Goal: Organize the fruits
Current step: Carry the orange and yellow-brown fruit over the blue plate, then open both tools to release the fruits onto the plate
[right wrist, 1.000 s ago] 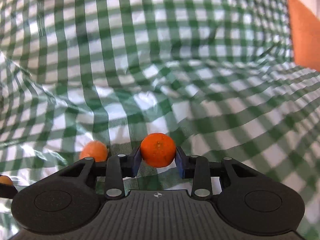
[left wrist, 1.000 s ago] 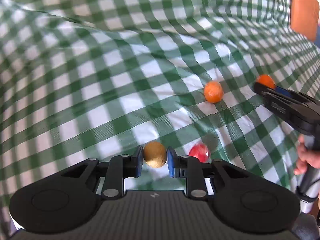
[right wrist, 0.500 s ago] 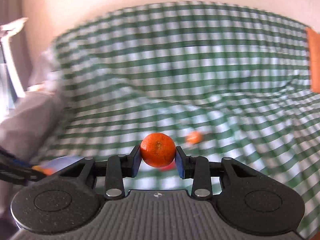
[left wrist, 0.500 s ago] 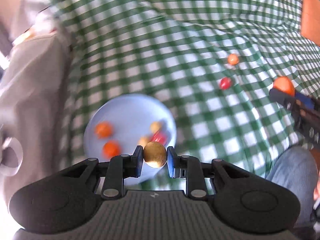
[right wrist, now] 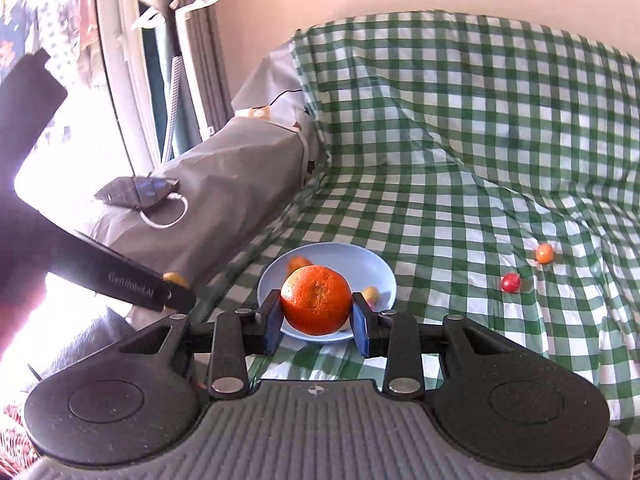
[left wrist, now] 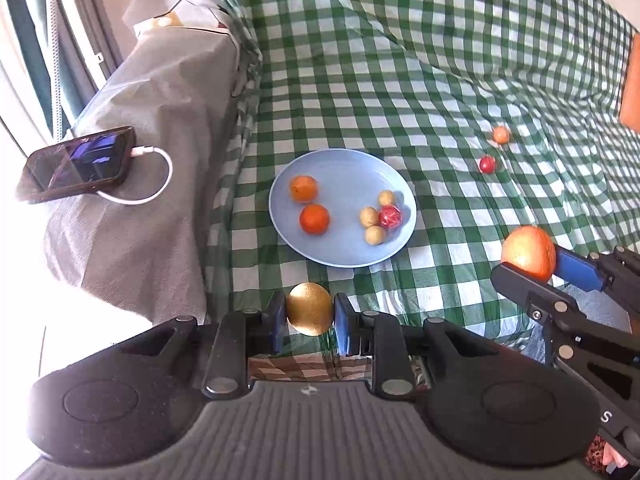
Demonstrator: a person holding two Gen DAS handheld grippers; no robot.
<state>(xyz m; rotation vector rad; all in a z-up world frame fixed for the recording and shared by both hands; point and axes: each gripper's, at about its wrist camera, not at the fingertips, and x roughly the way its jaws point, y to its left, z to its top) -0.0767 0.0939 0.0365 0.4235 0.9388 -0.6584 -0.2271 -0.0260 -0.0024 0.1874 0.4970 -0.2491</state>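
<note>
**A:** We had the left gripper [left wrist: 310, 316] low in the middle of its own view, jaws clamped on a golden-brown round fruit [left wrist: 309, 309]. The blue plate [left wrist: 280, 204] lay just above it in the frame, on the green checked cloth [left wrist: 400, 80].

**B:** And we held the right gripper [right wrist: 316, 322] with its jaws closed on the orange [right wrist: 316, 299]. In the left view that gripper came in from the lower right, the orange at its tip, right of the plate's rim.

**A:** How much open room did we see?

**B:** The plate's centre and upper part were bare. Two orange fruits [left wrist: 308, 202] sat on its left half; three small yellowish fruits [left wrist: 375, 217] and a red one [left wrist: 390, 216] clustered on its right half. Broad bare cloth spread above and to the right of the plate. At the left, the cloth ended against a grey covered armrest [left wrist: 160, 120] carrying a phone [left wrist: 76, 164] on a white cable [left wrist: 160, 176].

**A:** Anything still loose?

**B:** A small red fruit [left wrist: 487, 164] and a small orange fruit [left wrist: 501, 135] lay near each other on the cloth, in the upper right, well apart from the plate.

**A:** What could we not make out?

**B:** In the right view our orange hid most of the plate's contents. The left gripper there was a dark, backlit bar at the left edge. The person's hands were barely in view.

**A:** Pose?

**B:** Our left gripper looked steeply down; our right one pointed more shallowly.
</note>
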